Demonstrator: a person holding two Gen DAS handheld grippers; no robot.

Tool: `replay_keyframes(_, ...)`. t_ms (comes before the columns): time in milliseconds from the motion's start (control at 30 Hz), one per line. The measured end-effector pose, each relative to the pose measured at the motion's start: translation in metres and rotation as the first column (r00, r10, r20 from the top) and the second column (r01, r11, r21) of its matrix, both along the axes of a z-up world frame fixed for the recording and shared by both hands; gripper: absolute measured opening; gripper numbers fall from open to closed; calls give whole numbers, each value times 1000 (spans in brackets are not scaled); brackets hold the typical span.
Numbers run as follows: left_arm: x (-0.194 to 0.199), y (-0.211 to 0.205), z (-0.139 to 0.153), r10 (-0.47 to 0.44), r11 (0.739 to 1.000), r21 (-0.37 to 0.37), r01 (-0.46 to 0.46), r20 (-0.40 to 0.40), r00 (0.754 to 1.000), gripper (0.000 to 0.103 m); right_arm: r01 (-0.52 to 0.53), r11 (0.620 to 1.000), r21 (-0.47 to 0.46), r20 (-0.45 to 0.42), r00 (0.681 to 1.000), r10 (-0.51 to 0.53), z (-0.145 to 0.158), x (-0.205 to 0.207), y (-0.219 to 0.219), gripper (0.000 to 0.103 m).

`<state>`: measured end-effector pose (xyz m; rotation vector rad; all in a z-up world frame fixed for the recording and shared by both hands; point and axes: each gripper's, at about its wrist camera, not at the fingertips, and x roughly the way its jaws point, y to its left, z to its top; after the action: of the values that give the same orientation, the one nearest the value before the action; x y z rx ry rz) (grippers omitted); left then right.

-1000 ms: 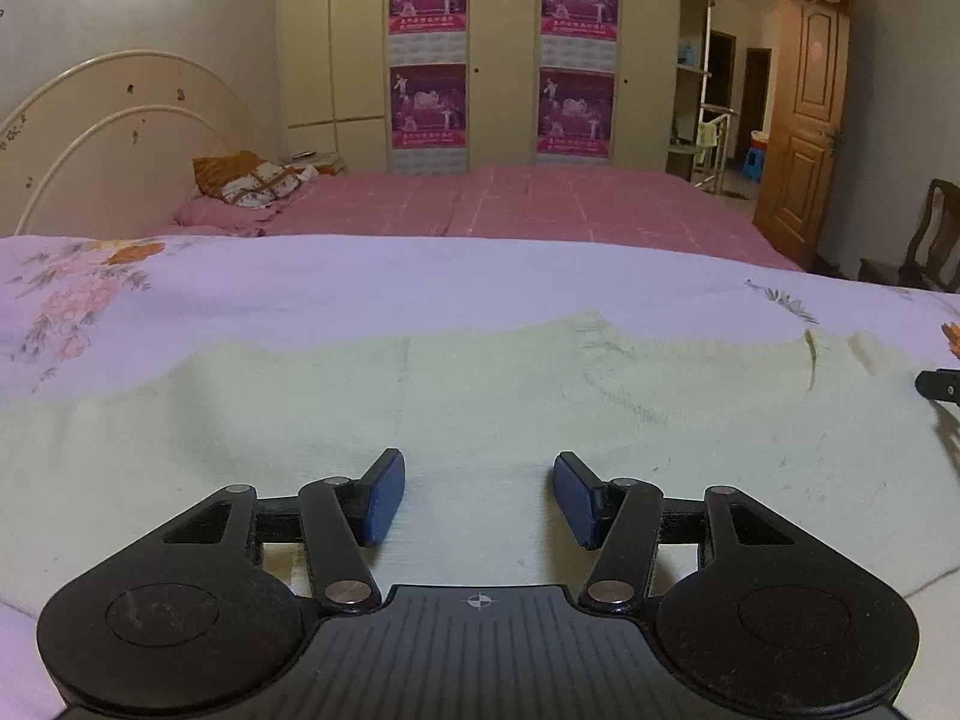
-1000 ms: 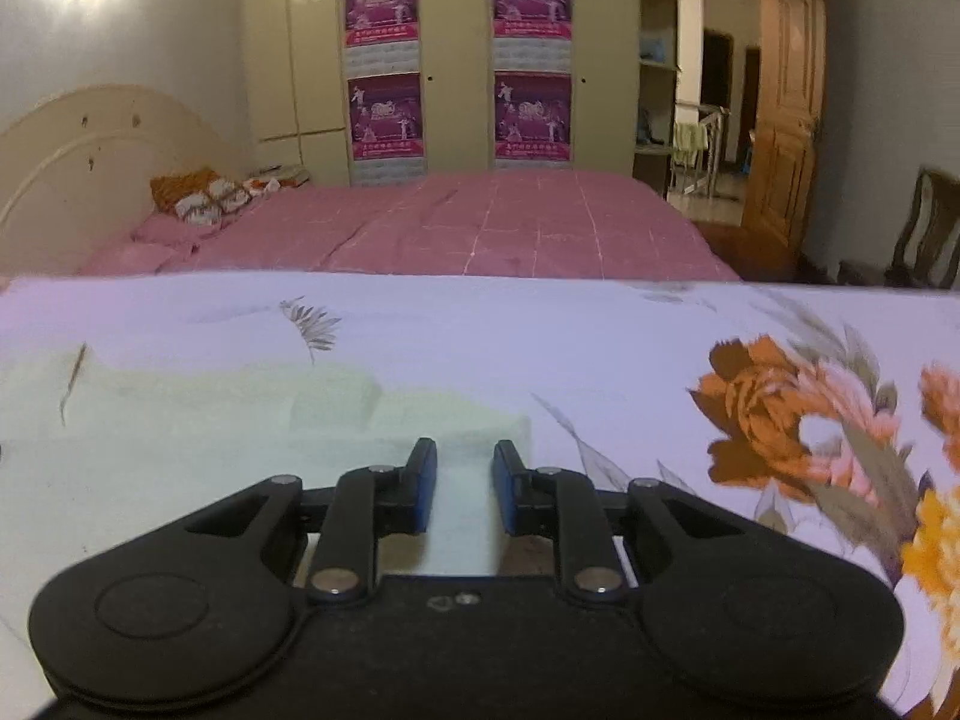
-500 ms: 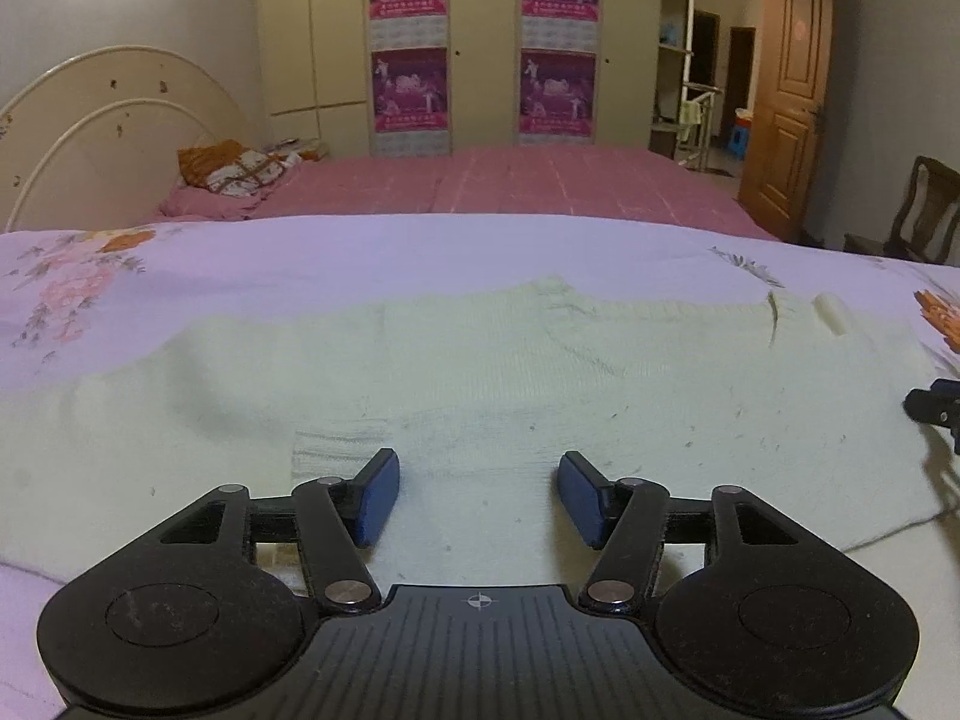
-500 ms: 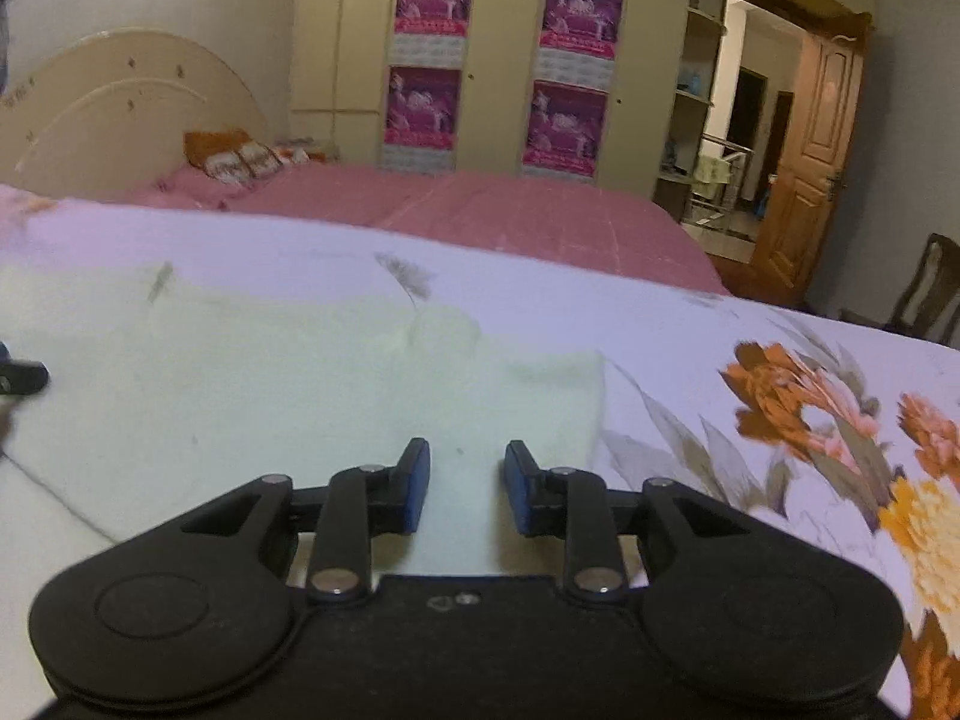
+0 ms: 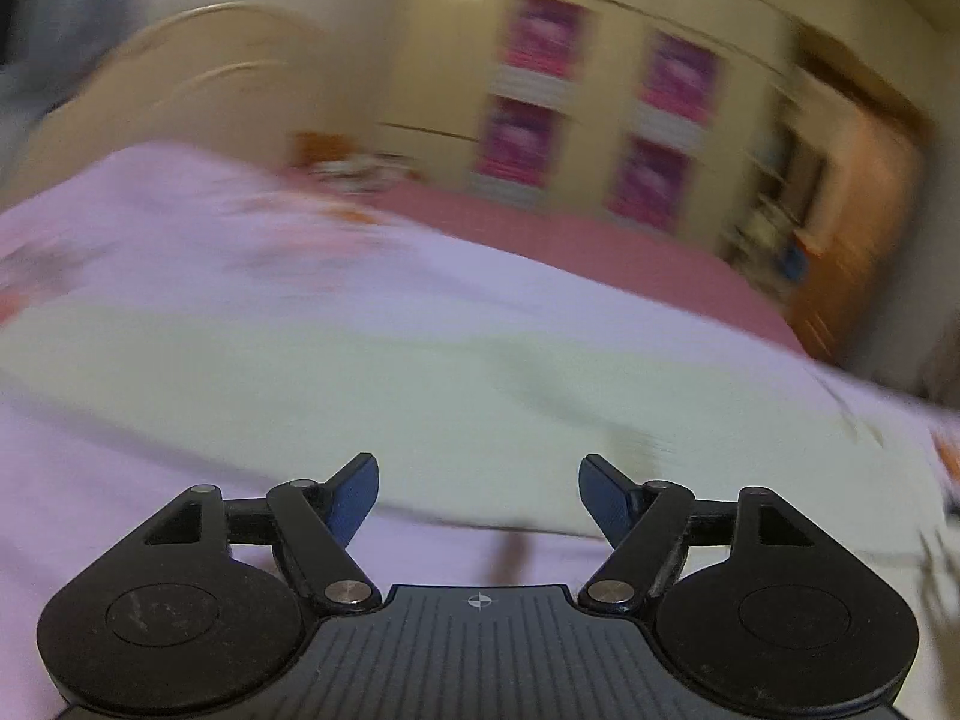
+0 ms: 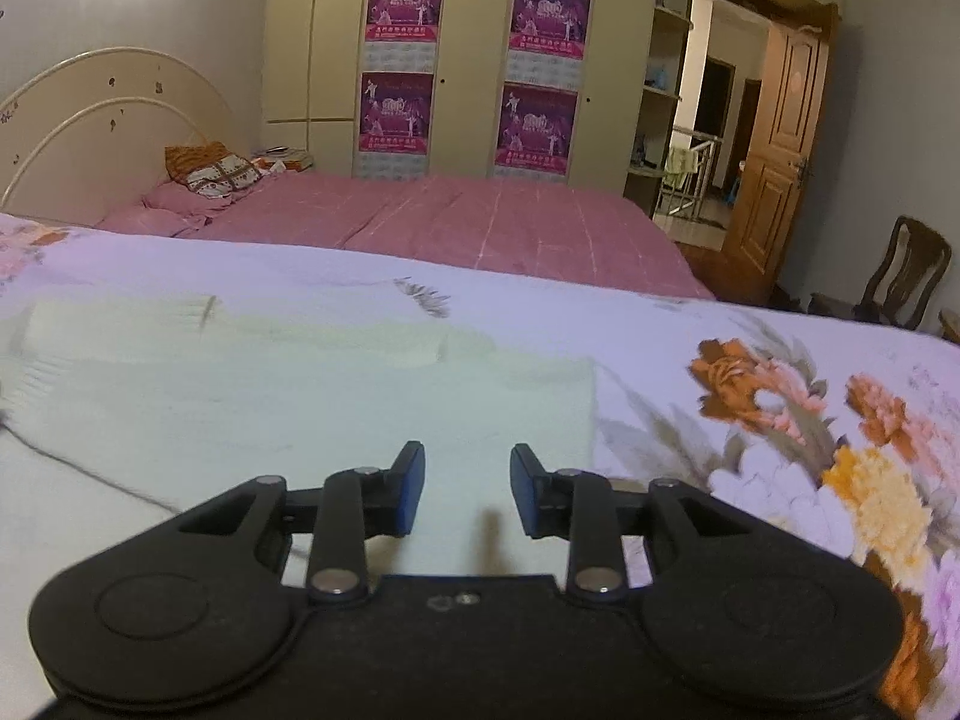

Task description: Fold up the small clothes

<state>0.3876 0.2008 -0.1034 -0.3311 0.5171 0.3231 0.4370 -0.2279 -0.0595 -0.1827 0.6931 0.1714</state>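
Note:
A pale green knitted garment (image 5: 360, 384) lies flat on the lilac floral bedsheet (image 5: 150, 252). The left wrist view is blurred and tilted. My left gripper (image 5: 477, 471) hangs over the garment's near hem, its jaws opening wide with nothing between them. In the right wrist view the garment (image 6: 300, 396) fills the left half, and its right edge ends just past my fingers. My right gripper (image 6: 467, 462) hovers above that lower right part, jaws opening a little, and nothing is held between the blue pads.
The sheet's orange and pink flower print (image 6: 780, 408) spreads to the right. Behind lie a pink bed (image 6: 480, 222) with a cream headboard (image 6: 114, 120), a wardrobe with purple posters (image 6: 540, 60), an open wooden door (image 6: 780, 138) and a chair (image 6: 900, 276).
The left view has swung sideways and rolled, going blurry, and its jaws stand wider apart. The right gripper's jaws have parted further and it has shifted over the garment's right side.

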Motion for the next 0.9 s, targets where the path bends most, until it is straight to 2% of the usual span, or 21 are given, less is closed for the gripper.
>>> replay_keyframes(67,-32,54,-3,133,989,-69,-133,6,991,73,-3,1000,17,-18,1000,3,-3,-1,13,31)
replay_keyframes(133,-55,96,-8,233,963,-144,-229,14,972,73,-18,1000,25,-30,999,19,-6,-4,31,31)
replay_keyframes(267,-83,164,-22,367,887,-310,-341,27,930,72,-45,998,46,-57,997,48,-13,-3,62,31)
replay_keyframes(333,-87,183,-32,387,860,-375,-345,39,921,66,-52,997,50,-68,996,55,-15,-4,75,31)
replay_keyframes(400,-87,197,-38,392,843,-427,-329,66,918,66,-60,997,52,-72,995,64,-14,-3,85,31)
replay_keyframes(567,-78,209,-50,405,821,-487,-299,126,906,66,-79,996,50,-68,994,82,-8,-1,101,33)
replay_keyframes(667,-68,219,-54,403,820,-500,-279,157,902,65,-72,996,49,-68,995,75,-7,2,100,33)
replay_keyframes(700,-59,225,-56,400,821,-500,-276,160,902,60,-66,997,51,-69,995,69,-8,4,99,34)
replay_keyframes(733,-56,229,-58,396,821,-500,-276,150,906,40,-59,997,52,-71,995,63,-9,6,96,34)
replay_keyframes(767,-52,235,-61,395,815,-507,-281,131,909,13,-51,997,54,-74,996,55,-10,6,94,34)
replay_keyframes(800,-48,243,-69,403,796,-530,-292,103,910,5,-43,998,55,-78,996,48,-11,7,93,34)
replay_keyframes(867,-48,252,-78,418,764,-583,-277,119,901,5,-29,998,58,-89,995,34,-13,9,90,34)
replay_keyframes(900,-45,251,-75,409,780,-560,-281,115,905,4,-23,998,58,-94,995,28,-14,9,87,34)
